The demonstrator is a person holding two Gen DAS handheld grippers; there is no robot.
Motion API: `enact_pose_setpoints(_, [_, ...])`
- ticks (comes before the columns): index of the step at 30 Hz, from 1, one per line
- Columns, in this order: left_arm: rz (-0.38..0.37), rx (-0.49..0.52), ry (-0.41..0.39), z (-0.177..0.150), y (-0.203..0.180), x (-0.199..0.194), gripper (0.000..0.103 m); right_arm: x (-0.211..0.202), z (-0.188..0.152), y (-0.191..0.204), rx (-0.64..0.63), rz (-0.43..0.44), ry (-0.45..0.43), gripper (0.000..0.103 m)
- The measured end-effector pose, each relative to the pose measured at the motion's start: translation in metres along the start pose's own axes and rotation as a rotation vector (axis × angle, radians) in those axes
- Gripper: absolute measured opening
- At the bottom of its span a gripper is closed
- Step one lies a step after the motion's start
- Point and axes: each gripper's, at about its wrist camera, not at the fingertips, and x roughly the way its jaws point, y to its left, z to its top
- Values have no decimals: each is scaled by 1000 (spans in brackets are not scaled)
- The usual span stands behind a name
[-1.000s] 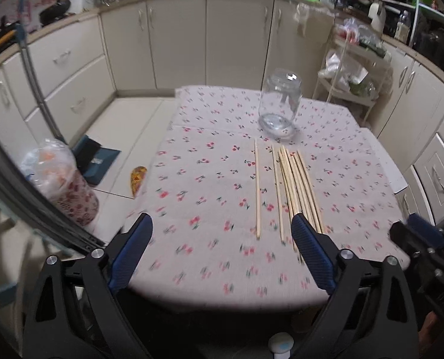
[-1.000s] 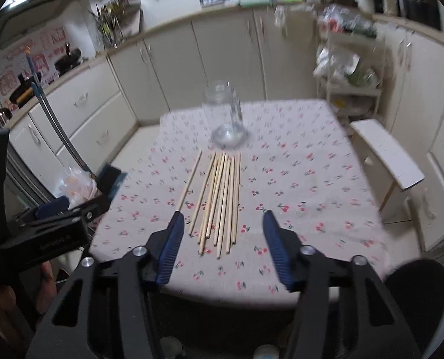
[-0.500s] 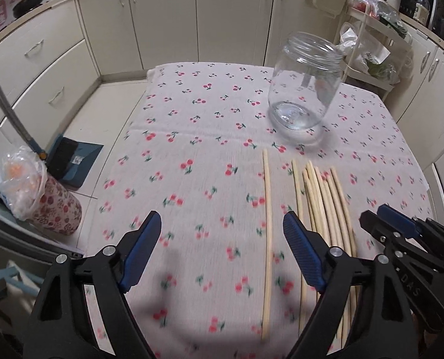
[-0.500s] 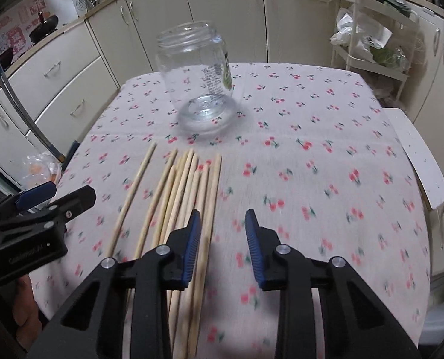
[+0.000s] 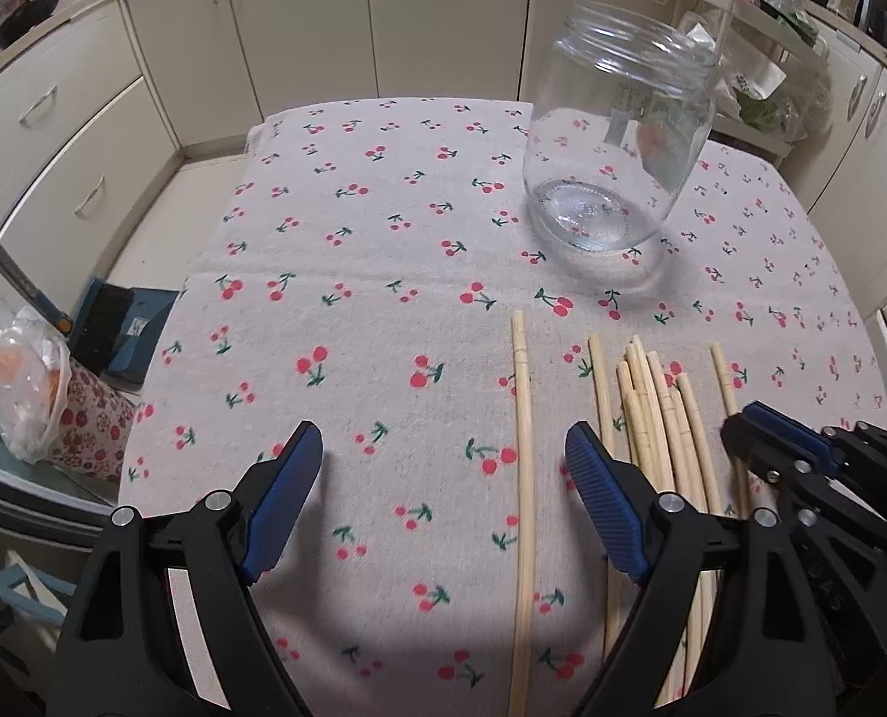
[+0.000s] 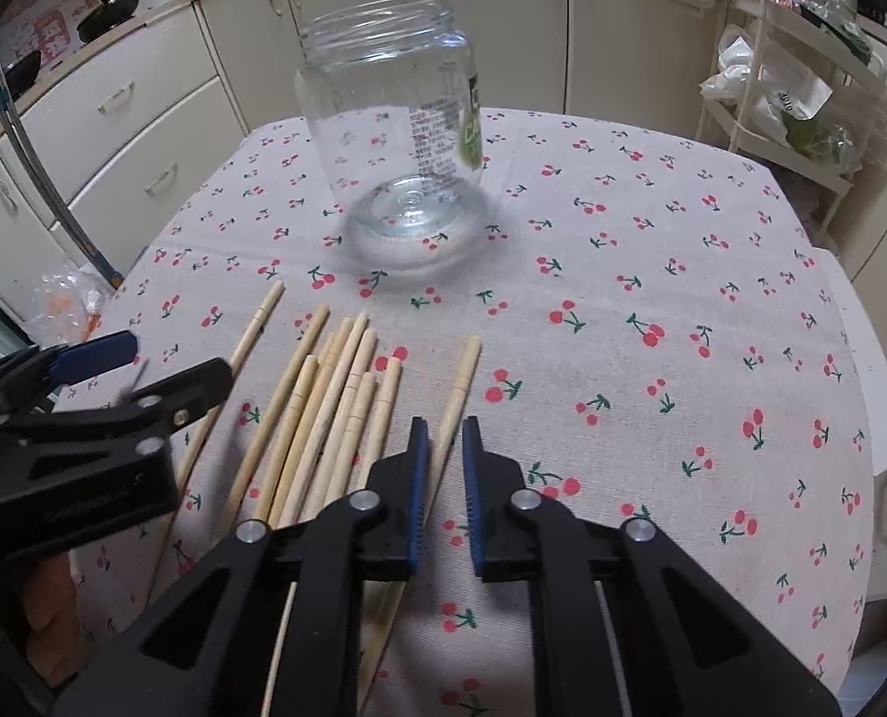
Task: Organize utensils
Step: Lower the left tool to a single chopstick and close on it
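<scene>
A clear glass jar (image 5: 617, 149) (image 6: 390, 119) stands upright and empty on the cherry-print tablecloth (image 5: 354, 239). In front of it lie several wooden chopsticks (image 5: 652, 406) (image 6: 336, 394), side by side. My left gripper (image 5: 443, 454) (image 6: 162, 361) is open low over the cloth, and a lone chopstick (image 5: 524, 448) runs between its fingers near the right one. My right gripper (image 6: 443, 427) (image 5: 742, 424) has its jaws closing to a narrow slit on the rightmost chopstick (image 6: 464, 376), which lies on the cloth.
Cream cabinets surround the table. On the floor at the left sit a plastic bag over a floral container (image 5: 31, 394) and a dustpan with brush (image 5: 121, 328). A white wire rack with bags (image 6: 790, 107) stands at the far right.
Both grippers dropped closer to the chopsticks. The right jaws narrowed from wide apart to a slit around the rightmost chopstick. The left jaws stayed wide.
</scene>
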Motion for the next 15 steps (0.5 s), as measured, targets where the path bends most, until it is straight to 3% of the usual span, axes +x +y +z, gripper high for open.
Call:
enact_pose_setpoints(8, [23,58,17,13,-18,16,73,1,3,-2,-23,27,20,10])
enact_pose_setpoints(11, [28,86,18,17,-24,16,64,1,2,-4,-27,42,15,10])
enact_pose_setpoints(14, [0,103,19,19,-30,14,42,1,1,-3,-39,41,8,10])
enact_pose_setpoints(15, [-13,111,21,18,-33,13,30,1,1,-4,-36,44,6,9])
